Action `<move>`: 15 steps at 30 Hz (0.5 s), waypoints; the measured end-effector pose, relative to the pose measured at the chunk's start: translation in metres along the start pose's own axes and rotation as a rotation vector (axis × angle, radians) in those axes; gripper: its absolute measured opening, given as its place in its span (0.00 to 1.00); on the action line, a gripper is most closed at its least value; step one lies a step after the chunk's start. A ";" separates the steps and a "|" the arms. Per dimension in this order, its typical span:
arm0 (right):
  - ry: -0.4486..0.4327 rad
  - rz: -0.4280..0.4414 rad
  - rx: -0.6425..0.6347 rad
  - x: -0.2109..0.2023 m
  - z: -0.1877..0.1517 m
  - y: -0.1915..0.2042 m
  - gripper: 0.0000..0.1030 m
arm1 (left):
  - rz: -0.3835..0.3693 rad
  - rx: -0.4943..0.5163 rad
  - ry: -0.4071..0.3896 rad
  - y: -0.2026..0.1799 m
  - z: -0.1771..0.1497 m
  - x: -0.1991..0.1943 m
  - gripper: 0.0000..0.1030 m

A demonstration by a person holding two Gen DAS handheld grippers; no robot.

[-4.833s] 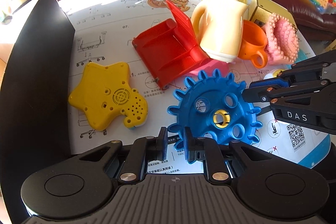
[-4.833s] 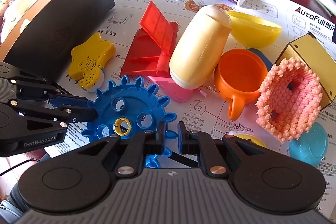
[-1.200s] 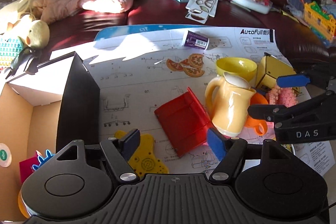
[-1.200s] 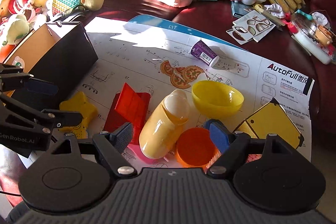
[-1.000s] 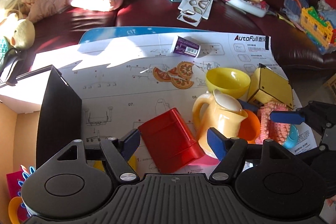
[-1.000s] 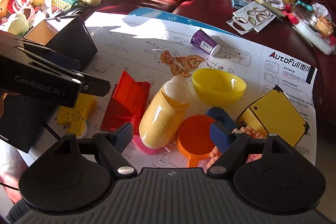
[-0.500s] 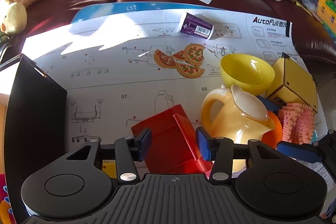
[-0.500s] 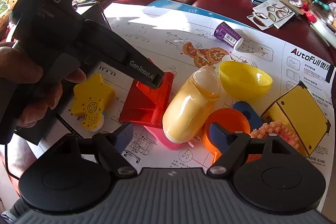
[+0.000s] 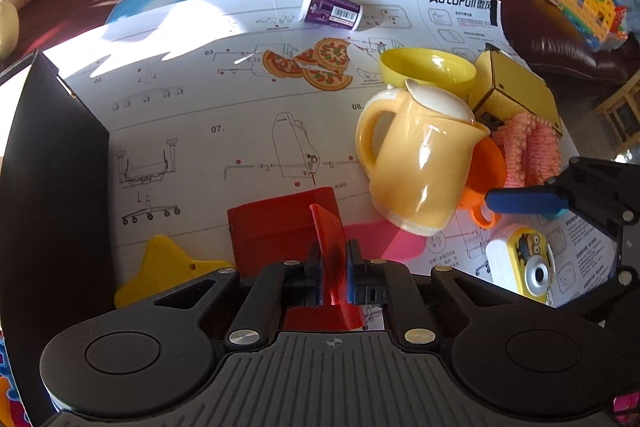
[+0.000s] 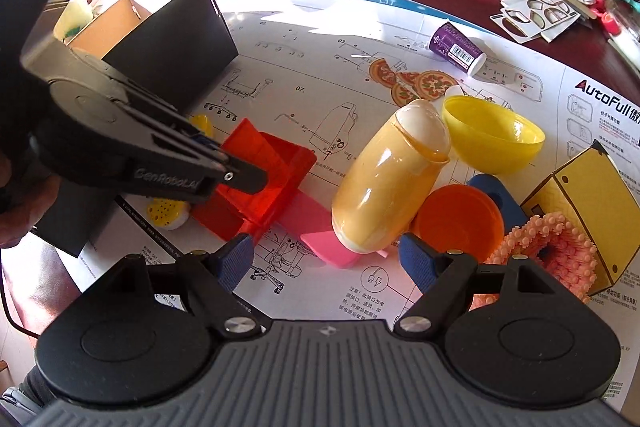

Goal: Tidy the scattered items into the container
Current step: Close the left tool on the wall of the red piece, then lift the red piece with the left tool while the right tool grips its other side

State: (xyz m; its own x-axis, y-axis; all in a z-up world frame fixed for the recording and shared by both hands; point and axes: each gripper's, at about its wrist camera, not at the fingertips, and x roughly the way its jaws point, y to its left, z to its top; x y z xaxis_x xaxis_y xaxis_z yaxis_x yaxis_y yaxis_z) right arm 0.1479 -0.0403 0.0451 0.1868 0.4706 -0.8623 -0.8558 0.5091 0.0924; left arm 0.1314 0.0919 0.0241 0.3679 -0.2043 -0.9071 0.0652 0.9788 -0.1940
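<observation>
My left gripper (image 9: 333, 269) is shut on the upright flap of a red plastic box (image 9: 280, 223), which lies on the paper sheet; the right wrist view shows it too (image 10: 268, 167). The black-sided cardboard container (image 9: 52, 163) stands at the left, also in the right wrist view (image 10: 168, 39). My right gripper (image 10: 326, 259) is open and empty, just in front of a cream-yellow toy jug (image 10: 388, 183) and an orange cup (image 10: 456, 219). A yellow star toy (image 9: 168, 267) lies between the red box and the container.
On the instruction sheet lie a yellow bowl (image 10: 492, 135), a yellow box (image 10: 580, 199), a pink beaded basket (image 10: 552, 251), a pink piece (image 10: 316, 223), a purple cup (image 10: 456, 47) and a minion camera toy (image 9: 520, 259). A dark red sofa with clutter lies behind.
My left gripper moved from the container down to the red box and shut on its flap. The blue gear is no longer on the sheet. My right gripper stayed open and drifted slightly.
</observation>
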 end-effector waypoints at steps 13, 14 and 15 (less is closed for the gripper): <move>0.043 -0.010 0.000 -0.001 -0.013 -0.005 0.81 | -0.064 0.163 0.058 -0.023 -0.059 -0.008 0.00; 0.045 -0.006 0.004 -0.001 -0.014 -0.005 0.81 | -0.071 0.164 0.065 -0.022 -0.062 -0.008 0.00; 0.046 0.000 0.007 -0.001 -0.014 -0.005 0.81 | -0.076 0.169 0.067 -0.022 -0.064 -0.010 0.00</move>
State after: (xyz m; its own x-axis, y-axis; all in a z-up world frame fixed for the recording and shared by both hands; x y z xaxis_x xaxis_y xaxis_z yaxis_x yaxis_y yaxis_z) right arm 0.1451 -0.0532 0.0382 0.1646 0.4369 -0.8843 -0.8525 0.5140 0.0953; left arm 0.0670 0.0718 0.0131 0.2938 -0.2724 -0.9162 0.2477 0.9475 -0.2023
